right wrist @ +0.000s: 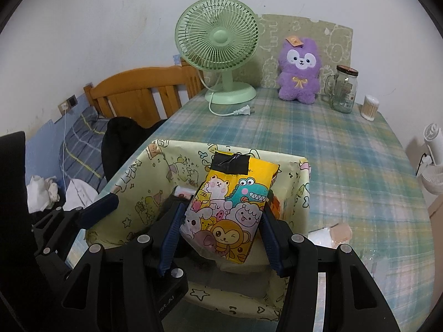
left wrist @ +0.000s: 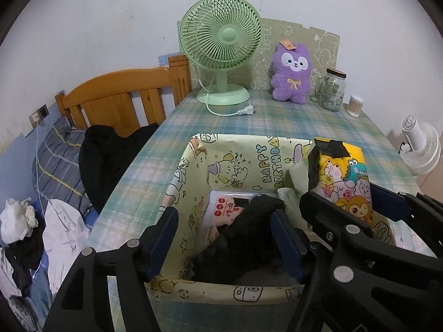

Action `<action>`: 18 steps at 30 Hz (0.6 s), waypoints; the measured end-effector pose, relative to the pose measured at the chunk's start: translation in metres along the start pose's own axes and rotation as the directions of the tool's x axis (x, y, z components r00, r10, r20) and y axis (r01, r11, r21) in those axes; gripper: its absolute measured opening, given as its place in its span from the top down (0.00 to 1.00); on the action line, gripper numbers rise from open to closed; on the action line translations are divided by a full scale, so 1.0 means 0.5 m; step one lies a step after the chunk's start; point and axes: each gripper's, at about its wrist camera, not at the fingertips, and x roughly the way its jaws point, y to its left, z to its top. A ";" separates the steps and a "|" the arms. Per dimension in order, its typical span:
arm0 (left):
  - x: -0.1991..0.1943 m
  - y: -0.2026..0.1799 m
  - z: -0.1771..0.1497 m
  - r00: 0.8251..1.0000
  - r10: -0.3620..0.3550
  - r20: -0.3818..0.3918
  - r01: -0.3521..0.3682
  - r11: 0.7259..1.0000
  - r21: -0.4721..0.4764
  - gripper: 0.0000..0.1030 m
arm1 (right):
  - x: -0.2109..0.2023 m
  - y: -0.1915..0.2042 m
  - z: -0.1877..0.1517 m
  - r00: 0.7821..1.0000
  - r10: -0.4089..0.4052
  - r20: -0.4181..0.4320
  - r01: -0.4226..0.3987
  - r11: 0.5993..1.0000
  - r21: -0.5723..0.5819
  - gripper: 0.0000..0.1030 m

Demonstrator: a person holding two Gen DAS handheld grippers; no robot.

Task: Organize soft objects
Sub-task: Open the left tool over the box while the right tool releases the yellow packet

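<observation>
A yellow box lined with cartoon paper (left wrist: 249, 163) (right wrist: 299, 191) stands on the plaid table. My right gripper (right wrist: 221, 229) is shut on a yellow cartoon animal pack (right wrist: 229, 207) and holds it over the box; the pack shows in the left wrist view (left wrist: 343, 174). My left gripper (left wrist: 224, 238) is open over the box, its jaws either side of a dark fuzzy cloth (left wrist: 249, 232) that lies in the box on a white and red packet (left wrist: 224, 204). A purple plush toy (left wrist: 290, 74) (right wrist: 299, 72) sits at the back of the table.
A green fan (left wrist: 221, 47) (right wrist: 218, 44) with loose plug, a glass jar (right wrist: 343, 88) and a cotton swab tub (right wrist: 369, 108) stand at the back. A bed with clothes (left wrist: 55, 193) lies left. A white fan (right wrist: 434, 160) is right. A wrapped packet (right wrist: 332, 235) lies beside the box.
</observation>
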 end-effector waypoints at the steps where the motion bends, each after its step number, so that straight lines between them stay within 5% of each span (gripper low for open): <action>1: -0.001 0.001 -0.001 1.000 -0.005 0.000 0.005 1.000 0.004 0.30 | 0.001 0.001 0.000 1.000 0.003 0.000 -0.003 1.000 -0.003 0.45; 8: -0.031 0.003 -0.011 0.999 -0.051 0.002 0.051 0.999 -0.003 0.16 | 0.002 0.013 -0.002 0.999 0.038 0.009 -0.037 0.999 -0.006 0.42; 18: -0.041 -0.006 -0.017 0.998 -0.055 0.005 0.055 0.998 0.003 0.09 | -0.009 0.001 -0.011 0.998 0.059 0.010 -0.059 0.998 0.021 0.19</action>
